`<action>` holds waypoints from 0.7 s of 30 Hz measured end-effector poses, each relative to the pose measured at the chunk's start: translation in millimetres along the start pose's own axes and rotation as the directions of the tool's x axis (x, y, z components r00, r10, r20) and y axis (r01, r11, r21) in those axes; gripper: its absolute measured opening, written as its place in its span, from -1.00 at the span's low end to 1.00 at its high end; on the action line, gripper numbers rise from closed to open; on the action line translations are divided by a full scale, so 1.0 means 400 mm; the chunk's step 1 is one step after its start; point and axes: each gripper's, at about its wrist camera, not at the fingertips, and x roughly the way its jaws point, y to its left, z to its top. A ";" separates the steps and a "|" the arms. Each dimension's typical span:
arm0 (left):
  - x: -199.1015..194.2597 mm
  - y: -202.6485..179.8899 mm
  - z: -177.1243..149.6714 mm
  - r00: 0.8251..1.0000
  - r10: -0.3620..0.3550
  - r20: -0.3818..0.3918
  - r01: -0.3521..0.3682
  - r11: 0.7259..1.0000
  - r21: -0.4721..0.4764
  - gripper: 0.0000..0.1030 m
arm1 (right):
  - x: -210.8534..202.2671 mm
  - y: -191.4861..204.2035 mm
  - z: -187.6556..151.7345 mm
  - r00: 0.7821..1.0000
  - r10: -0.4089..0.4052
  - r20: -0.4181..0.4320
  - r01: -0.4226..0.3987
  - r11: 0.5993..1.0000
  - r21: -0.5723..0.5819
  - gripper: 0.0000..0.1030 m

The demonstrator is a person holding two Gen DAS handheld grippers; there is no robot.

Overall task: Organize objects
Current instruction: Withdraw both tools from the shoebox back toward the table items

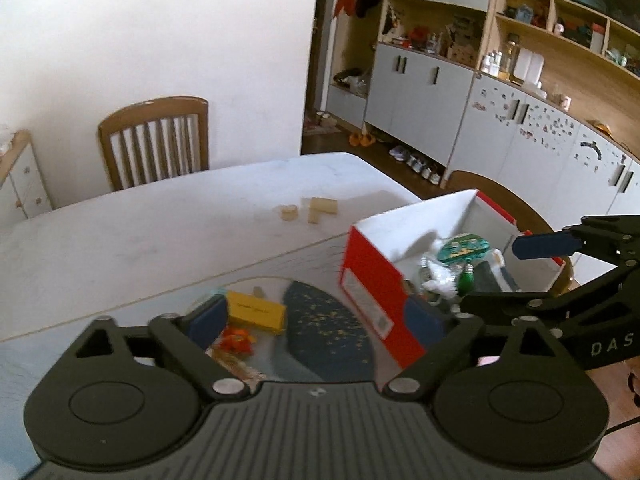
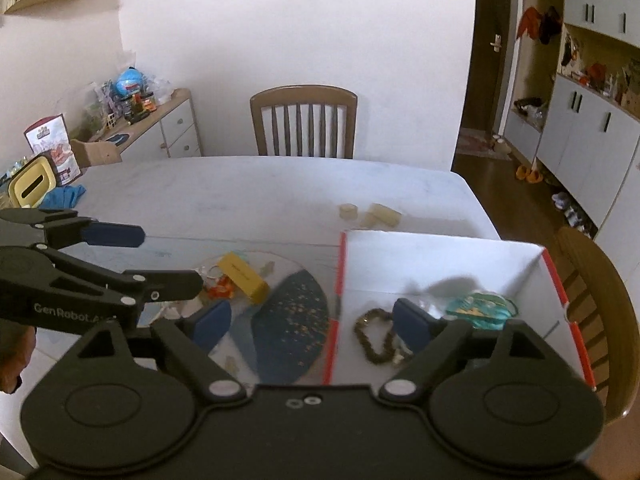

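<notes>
The bench has a pale, marbled top with rounded corners, and a clear plastic sheet covers its near part. On that sheet lies a flat blue mat shaped like a half-disc and flecked with gold. Just beside it sits one yellow box, small, oblong and made of card, with a crumpled orange wrapper touching its near end.

At the right edge stands one open shoebox, red outside and white inside, with stiff cardboard walls. In it I count one beaded bracelet of knobbly brownish beads, looped on the floor of the shoebox, and one round teal packet with a glossy face, near the far corner. The left wrist view also shows a crinkled white bag and a small green bottle in the shoebox.

Farther back on the bare top lie three pale wooden blocks, one round and two squared, close together.

The left tool hangs over the mat with its blue-padded fingers spread wide and nothing between them. The right tool hangs over the shoebox's left wall, fingers likewise wide apart and empty. Both are matte black plastic.

Two wooden slat-backed chairs stand at the bench, one at the far side and one at the right.
</notes>
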 end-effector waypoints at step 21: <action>-0.056 0.228 -0.092 0.995 0.056 0.078 -0.052 0.997 -0.061 1.00 | 0.083 0.187 0.021 0.999 -0.038 -0.012 0.037 0.998 -0.055 0.87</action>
